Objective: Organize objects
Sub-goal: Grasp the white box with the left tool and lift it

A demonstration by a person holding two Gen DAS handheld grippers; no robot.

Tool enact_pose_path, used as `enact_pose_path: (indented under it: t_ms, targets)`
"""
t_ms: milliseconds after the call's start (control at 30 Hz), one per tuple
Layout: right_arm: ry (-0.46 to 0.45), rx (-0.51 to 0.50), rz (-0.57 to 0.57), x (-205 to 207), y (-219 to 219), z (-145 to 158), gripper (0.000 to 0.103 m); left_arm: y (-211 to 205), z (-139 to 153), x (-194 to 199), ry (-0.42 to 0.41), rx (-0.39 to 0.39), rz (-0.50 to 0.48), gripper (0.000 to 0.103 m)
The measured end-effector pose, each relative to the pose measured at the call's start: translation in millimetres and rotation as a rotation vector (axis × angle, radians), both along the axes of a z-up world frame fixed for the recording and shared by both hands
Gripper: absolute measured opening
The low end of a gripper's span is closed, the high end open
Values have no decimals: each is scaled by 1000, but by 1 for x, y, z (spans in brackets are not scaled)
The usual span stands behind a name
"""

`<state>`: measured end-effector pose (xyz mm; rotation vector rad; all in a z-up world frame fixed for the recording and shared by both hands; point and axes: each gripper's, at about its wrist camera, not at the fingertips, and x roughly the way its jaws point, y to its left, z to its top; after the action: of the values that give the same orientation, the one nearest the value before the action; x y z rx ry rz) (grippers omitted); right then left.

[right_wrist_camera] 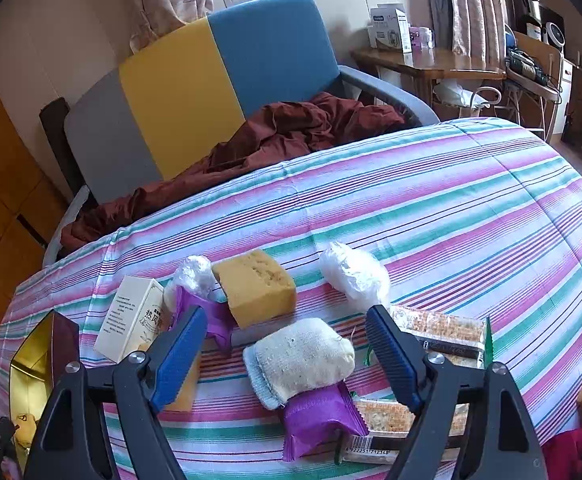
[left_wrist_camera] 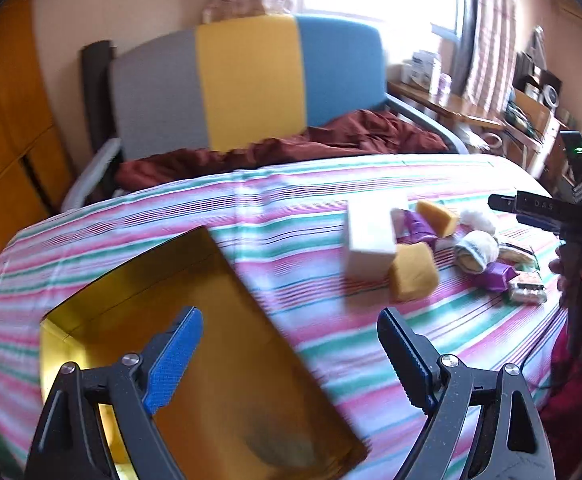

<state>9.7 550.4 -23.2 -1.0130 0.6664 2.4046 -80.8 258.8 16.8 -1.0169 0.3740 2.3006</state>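
A gold-lined box (left_wrist_camera: 219, 344) lies open on the striped bedcover; my left gripper (left_wrist_camera: 291, 356) hovers open and empty over its right edge. To the right lies a pile: a white carton (left_wrist_camera: 371, 236), two yellow sponges (left_wrist_camera: 413, 270), a rolled sock (left_wrist_camera: 475, 254) and purple packets (left_wrist_camera: 499, 276). My right gripper (right_wrist_camera: 287, 356) is open and empty just above the rolled sock (right_wrist_camera: 299, 356), with a purple packet (right_wrist_camera: 319, 420), a yellow sponge (right_wrist_camera: 257, 286), the white carton (right_wrist_camera: 131, 318), a clear plastic bundle (right_wrist_camera: 355, 274) and cracker packs (right_wrist_camera: 439, 328) around it. The box shows at the left edge (right_wrist_camera: 31, 364).
A grey, yellow and blue chair (right_wrist_camera: 195, 88) with a maroon cloth (right_wrist_camera: 275, 136) stands behind the bed. A wooden desk (right_wrist_camera: 427, 62) with boxes is at the back right. The right gripper shows in the left wrist view (left_wrist_camera: 551, 210). The right half of the bedcover (right_wrist_camera: 471, 208) is bare.
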Motion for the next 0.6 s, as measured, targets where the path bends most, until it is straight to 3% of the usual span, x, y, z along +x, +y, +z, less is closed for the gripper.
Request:
enact_pose_path:
  t_ms: [200, 600]
  targets:
    - [17, -43, 24, -1, -3, 0, 83, 70, -17, -25, -76, -40, -117, 90]
    - [59, -94, 55, 0, -1, 2, 83, 154, -69, -75, -124, -181, -164, 89]
